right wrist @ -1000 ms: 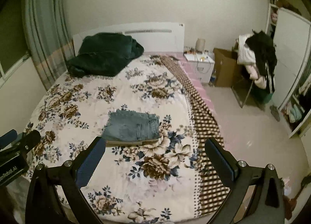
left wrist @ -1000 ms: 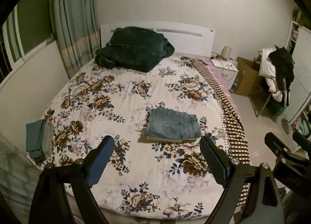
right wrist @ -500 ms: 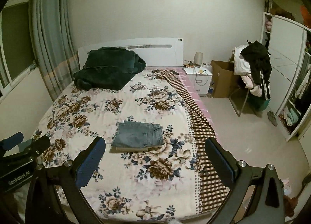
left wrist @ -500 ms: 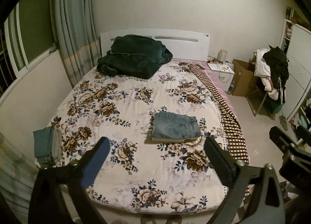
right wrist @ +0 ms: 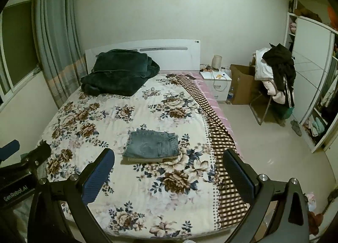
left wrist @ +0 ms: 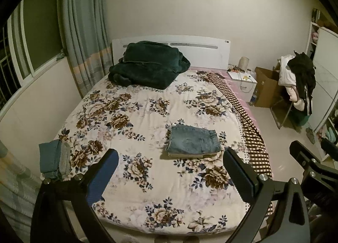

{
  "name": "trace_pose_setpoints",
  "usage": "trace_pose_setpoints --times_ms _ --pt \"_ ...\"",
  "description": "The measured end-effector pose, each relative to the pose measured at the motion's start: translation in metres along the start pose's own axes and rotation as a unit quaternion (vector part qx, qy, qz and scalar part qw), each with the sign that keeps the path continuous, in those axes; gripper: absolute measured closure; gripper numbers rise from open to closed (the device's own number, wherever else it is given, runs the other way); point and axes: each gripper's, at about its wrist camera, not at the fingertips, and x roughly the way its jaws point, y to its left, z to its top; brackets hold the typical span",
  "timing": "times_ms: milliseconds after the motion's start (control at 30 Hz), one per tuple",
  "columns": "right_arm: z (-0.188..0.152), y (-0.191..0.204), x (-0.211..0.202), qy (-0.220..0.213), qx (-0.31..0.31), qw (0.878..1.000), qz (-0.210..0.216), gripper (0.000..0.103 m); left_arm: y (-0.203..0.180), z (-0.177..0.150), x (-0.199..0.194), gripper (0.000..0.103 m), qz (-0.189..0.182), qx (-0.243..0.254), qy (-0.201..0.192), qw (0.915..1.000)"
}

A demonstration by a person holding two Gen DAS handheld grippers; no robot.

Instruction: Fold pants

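Folded blue jeans lie in a neat rectangle on the floral bed cover, right of the bed's middle; they also show in the right wrist view. My left gripper is open and empty, held back above the foot of the bed. My right gripper is open and empty too, also well short of the jeans. The right gripper shows at the right edge of the left wrist view, and the left gripper at the left edge of the right wrist view.
A dark green blanket is piled by the headboard. Folded teal and grey clothes sit at the bed's left edge. A checked cloth runs along the right edge. A nightstand, cardboard box and chair with clothes stand on the right.
Both grippers have drawn back and up from the bed, so the jeans look smaller and more of the room shows. Both stay open. The jeans have not moved.
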Motion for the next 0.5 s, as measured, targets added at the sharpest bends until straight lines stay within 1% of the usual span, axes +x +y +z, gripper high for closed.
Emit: trace_pose_setpoints --times_ms 67,500 --pt "0.0019 -0.0016 0.0017 0.003 0.002 1.0 0.004 0.0 -0.0014 -0.0007 -0.0006 0.002 -0.002 -0.001 0.0 1.0" --pt "0.0016 -0.0067 0.0107 0.01 0.004 1.0 0.0 0.0 0.0003 -0.001 0.0009 0.002 -0.006 -0.004 0.004 1.0"
